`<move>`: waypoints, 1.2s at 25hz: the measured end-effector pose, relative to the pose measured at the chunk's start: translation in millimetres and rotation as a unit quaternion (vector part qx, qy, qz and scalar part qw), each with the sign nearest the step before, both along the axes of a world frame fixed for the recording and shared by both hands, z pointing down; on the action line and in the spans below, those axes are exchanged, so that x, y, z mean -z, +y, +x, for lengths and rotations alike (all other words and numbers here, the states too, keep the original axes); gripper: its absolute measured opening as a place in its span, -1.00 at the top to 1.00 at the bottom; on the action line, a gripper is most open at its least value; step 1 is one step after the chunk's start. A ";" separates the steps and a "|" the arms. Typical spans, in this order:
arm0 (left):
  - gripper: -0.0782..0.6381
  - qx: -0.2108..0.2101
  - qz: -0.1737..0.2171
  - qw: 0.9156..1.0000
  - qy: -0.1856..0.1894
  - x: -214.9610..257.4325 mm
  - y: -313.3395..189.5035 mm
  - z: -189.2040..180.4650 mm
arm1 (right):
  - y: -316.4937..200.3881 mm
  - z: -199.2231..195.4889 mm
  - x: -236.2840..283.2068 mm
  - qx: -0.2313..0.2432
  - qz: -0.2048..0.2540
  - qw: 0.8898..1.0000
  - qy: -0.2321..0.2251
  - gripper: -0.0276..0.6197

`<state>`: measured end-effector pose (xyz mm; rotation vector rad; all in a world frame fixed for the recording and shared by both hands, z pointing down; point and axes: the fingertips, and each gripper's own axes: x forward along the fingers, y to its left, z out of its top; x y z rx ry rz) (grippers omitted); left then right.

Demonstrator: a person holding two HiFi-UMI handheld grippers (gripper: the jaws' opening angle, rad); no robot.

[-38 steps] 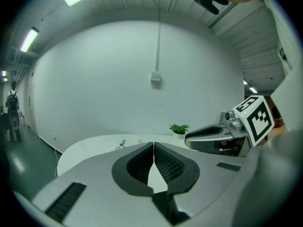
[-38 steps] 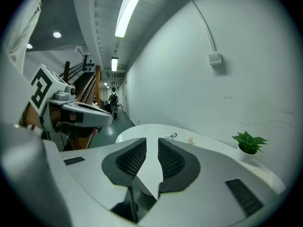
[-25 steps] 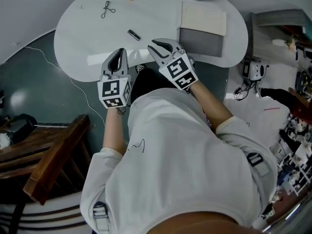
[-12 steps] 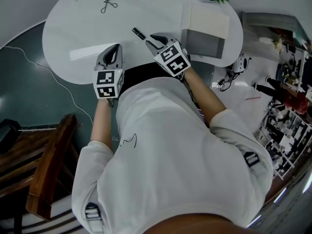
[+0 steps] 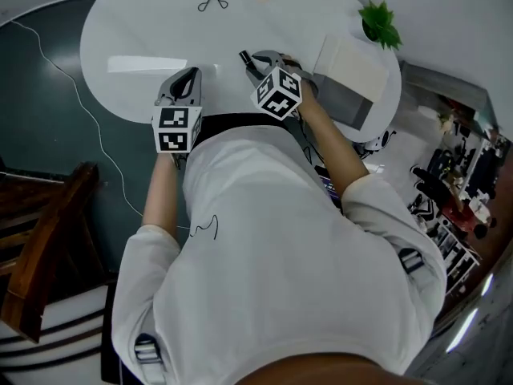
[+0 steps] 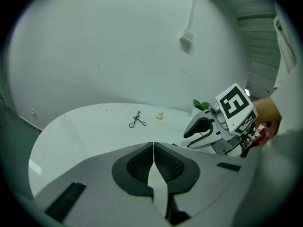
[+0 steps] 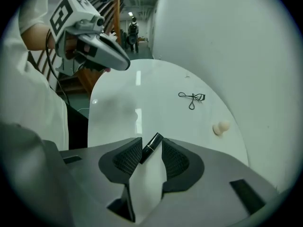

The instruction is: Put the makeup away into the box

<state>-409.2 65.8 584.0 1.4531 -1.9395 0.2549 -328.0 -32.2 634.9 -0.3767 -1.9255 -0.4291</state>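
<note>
Right hand-held gripper [image 7: 151,140] opening, astride lipstick [image 7: 150,149] slanting to 1 o'clock; a skewed close could roll it. Left hand-held gripper [image 6: 154,144] jaws together, empty.

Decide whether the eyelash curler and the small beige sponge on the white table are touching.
Apart. The right gripper view shows bare white table between the eyelash curler and the beige sponge; the head view shows the same gap.
</note>
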 end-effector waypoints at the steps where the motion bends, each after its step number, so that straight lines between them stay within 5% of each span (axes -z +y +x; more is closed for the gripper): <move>1: 0.72 0.014 -0.001 1.000 0.002 -0.2 3.5 -2.9 | 2.0 -1.2 -5.1 0.012 -0.001 1.000 0.010 0.51; 10: 0.72 0.098 -0.015 0.995 0.026 -12.1 42.4 -21.1 | 1.3 -12.3 -48.5 -0.102 -0.035 0.992 0.061 0.40; 15: 0.72 0.103 -0.014 0.994 0.025 -8.7 46.5 -30.5 | 7.5 -19.3 -47.1 -0.114 -0.066 0.990 0.058 0.65; 24: 0.72 0.033 0.016 0.999 0.004 11.0 8.0 -25.0 | -0.6 -29.3 -10.9 -0.153 -0.076 0.985 -0.033 0.65; 30: 0.72 -0.027 0.039 0.999 -0.006 24.2 -20.5 -8.3 | -15.5 -20.4 22.2 -0.260 -0.103 0.951 -0.134 0.65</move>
